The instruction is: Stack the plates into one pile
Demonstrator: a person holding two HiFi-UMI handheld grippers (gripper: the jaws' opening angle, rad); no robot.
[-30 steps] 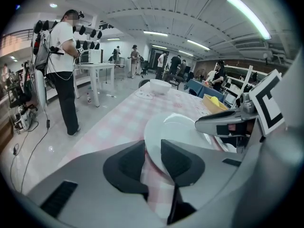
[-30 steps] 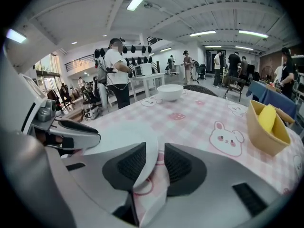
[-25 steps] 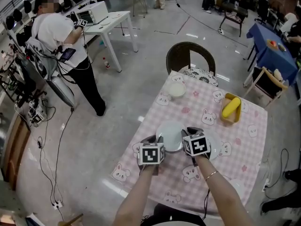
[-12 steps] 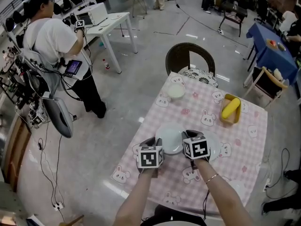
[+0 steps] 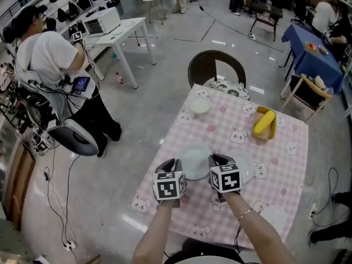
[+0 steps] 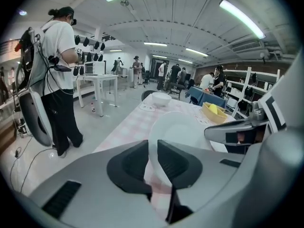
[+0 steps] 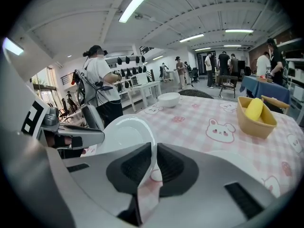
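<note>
Left gripper [image 6: 153,148]: its jaws have just been closing and now pinch the rim of the white plate [image 6: 183,129], at the plate's 8 o'clock edge as the head view shows it.
Right gripper [image 7: 154,151]: its jaws have just been closing too, and they clamp the same plate's rim at about 4 o'clock.
Task thing: the white plate sits between the two grippers at the near side of the pink checked table [image 5: 286,147]. It looks tipped and just clear of the cloth.
Other plates: a second plate [image 5: 246,166] lies flat at 3 o'clock from the held one, partly behind the right gripper. A third plate [image 5: 273,219] lies at 5 o'clock, near the table edge.
Risk, slip: each grip covers only a thin strip of smooth rim. If one hand rises faster than the other, the plate could twist out and drop.
Risk, collision: the second plate is just beside the right gripper. A low sideways carry could knock its rim or push it along the cloth.
Risk, bad landing: if the plate comes down off-centre or tipped, it could slide off the pile towards the edge.
Risk, cloth: a dragged rim could bunch the cloth and shift the bowl [image 5: 199,105] at 12 o'clock.
</note>
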